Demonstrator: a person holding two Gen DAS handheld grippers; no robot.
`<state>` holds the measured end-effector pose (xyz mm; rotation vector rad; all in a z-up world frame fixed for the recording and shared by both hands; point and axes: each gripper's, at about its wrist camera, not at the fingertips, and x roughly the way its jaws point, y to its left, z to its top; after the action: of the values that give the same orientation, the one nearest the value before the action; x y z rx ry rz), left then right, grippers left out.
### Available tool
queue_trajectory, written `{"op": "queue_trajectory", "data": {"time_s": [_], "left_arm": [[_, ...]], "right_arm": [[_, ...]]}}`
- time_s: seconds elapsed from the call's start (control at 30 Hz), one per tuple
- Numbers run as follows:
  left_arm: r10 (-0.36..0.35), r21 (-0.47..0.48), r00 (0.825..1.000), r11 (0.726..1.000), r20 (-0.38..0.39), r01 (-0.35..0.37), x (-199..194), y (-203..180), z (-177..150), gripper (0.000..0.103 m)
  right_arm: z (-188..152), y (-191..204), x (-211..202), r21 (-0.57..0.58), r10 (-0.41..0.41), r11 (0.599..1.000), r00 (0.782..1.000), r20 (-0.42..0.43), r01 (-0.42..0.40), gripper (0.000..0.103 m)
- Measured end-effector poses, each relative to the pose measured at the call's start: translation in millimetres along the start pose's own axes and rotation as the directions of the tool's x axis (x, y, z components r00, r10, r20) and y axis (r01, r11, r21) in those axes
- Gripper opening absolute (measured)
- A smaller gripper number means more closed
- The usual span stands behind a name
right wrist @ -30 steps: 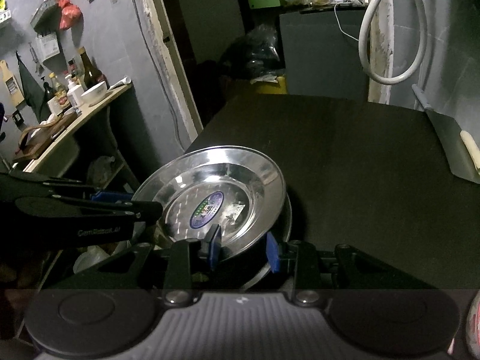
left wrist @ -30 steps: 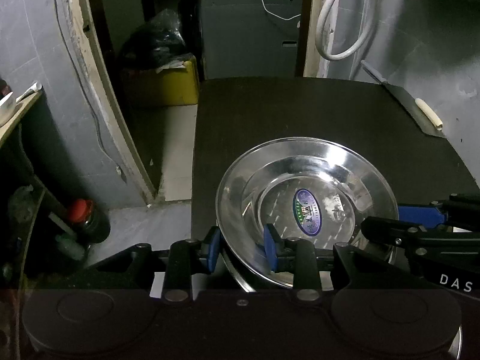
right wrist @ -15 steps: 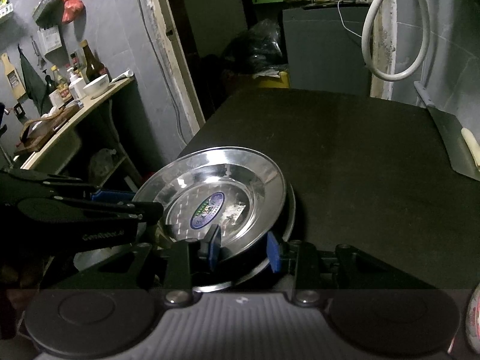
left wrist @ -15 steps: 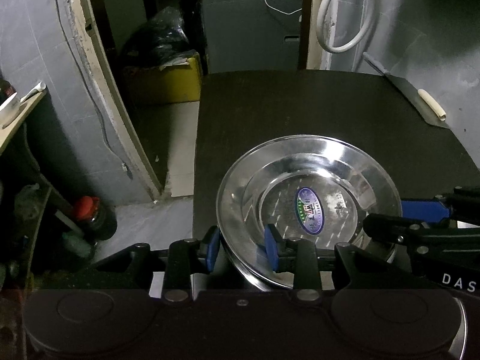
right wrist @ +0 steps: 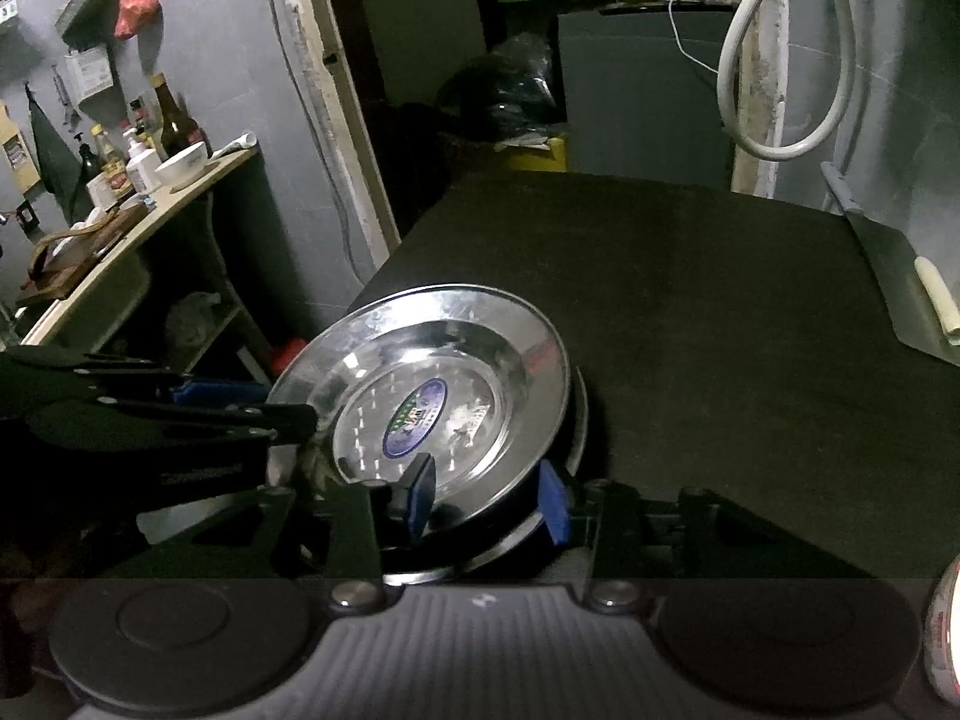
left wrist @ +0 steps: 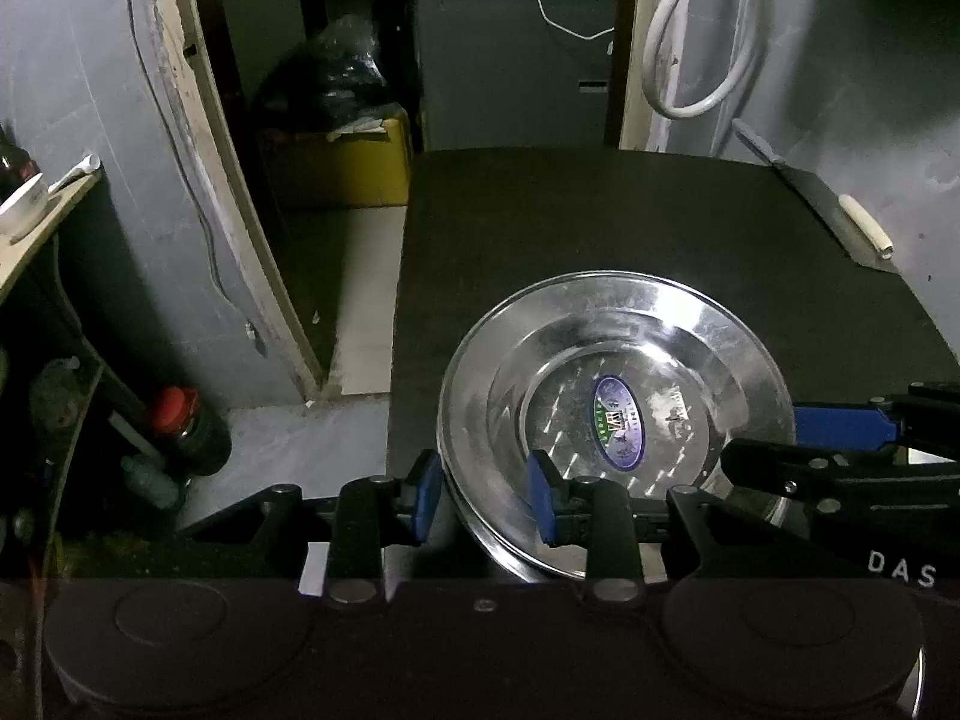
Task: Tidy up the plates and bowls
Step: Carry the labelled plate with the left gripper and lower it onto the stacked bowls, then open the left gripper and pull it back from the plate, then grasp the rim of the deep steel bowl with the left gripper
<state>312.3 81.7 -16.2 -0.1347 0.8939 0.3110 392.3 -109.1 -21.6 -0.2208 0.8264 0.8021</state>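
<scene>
Steel plates [left wrist: 612,384] sat on a dark surface [left wrist: 600,222] in a dim grey room.
Both grippers, left [left wrist: 483,495] and right [right wrist: 486,495], had jaws spread around the plates' rim; a yellow box [left wrist: 354,168] stood at 11 o'clock.

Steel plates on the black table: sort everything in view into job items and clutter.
Job: steel plate, second plate under it, left gripper, right gripper.
Clutter: cleaver, white hose, white bowl, bottles.

Two steel plates [left wrist: 612,360] sit stacked — only the lower one's rim [right wrist: 579,414] shows. One counter [left wrist: 600,216], one cleaver [left wrist: 840,216], one white hose [left wrist: 690,90], one white bowl [right wrist: 180,165] — and two tools: left tool [left wrist: 483,489], right tool [right wrist: 486,495].
</scene>
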Motion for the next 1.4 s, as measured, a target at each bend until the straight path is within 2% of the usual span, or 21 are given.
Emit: {"op": "queue_trajectory", "data": {"time_s": [0.03,0.17,0.27,0.33,0.43,0.53,0.63,0.77,1.03,1.2,1.4], "left_arm": [[-0.004,-0.003,1.0,1.0,0.002,0.004,-2,2,-1,0.034],[-0.021,-0.013,1.0,1.0,0.017,0.021,-9,7,-3,0.038],[-0.031,-0.033,0.999,0.999,0.044,0.032,-19,12,-4,0.056],[-0.036,-0.047,0.997,0.998,0.072,0.04,-28,15,-5,0.075],[-0.04,-0.066,0.993,0.997,0.111,0.048,-42,18,-10,0.09],[-0.056,-0.089,0.991,0.994,0.124,0.067,-54,22,-22,0.099],[-0.09,-0.103,0.988,0.989,0.123,0.103,-65,25,-39,0.102],[-0.134,-0.114,0.985,0.983,0.113,0.147,-72,26,-58,0.102],[-0.193,-0.105,0.979,0.974,0.063,0.199,-61,11,-72,0.102],[-0.215,-0.107,0.976,0.97,0.033,0.217,-54,0,-80,0.102],[-0.239,-0.127,0.971,0.963,0.006,0.238,-52,-3,-86,0.09]], "right_arm": [[0,0,0,0.004,-0.006,1.0,1.0,0.001,0.006,0.049],[2,1,-4,0.016,-0.034,0.999,0.999,0.009,0.034,0.055],[1,0,-13,0.028,-0.066,0.997,0.997,0.026,0.065,0.064],[0,-1,-21,0.035,-0.091,0.995,0.995,0.046,0.089,0.074],[-9,0,-41,0.053,-0.122,0.992,0.989,0.082,0.118,0.086],[-21,1,-61,0.068,-0.154,0.987,0.983,0.102,0.148,0.095],[-39,7,-86,0.088,-0.186,0.98,0.975,0.118,0.176,0.103],[-64,11,-104,0.146,-0.226,0.966,0.97,0.087,0.212,0.103],[-97,20,-98,0.211,-0.27,0.942,0.963,0.008,0.262,0.102],[-106,21,-89,0.24,-0.263,0.935,0.965,-0.019,0.26,0.094],[-115,28,-85,0.248,-0.251,0.936,0.968,-0.024,0.249,0.083]]}}
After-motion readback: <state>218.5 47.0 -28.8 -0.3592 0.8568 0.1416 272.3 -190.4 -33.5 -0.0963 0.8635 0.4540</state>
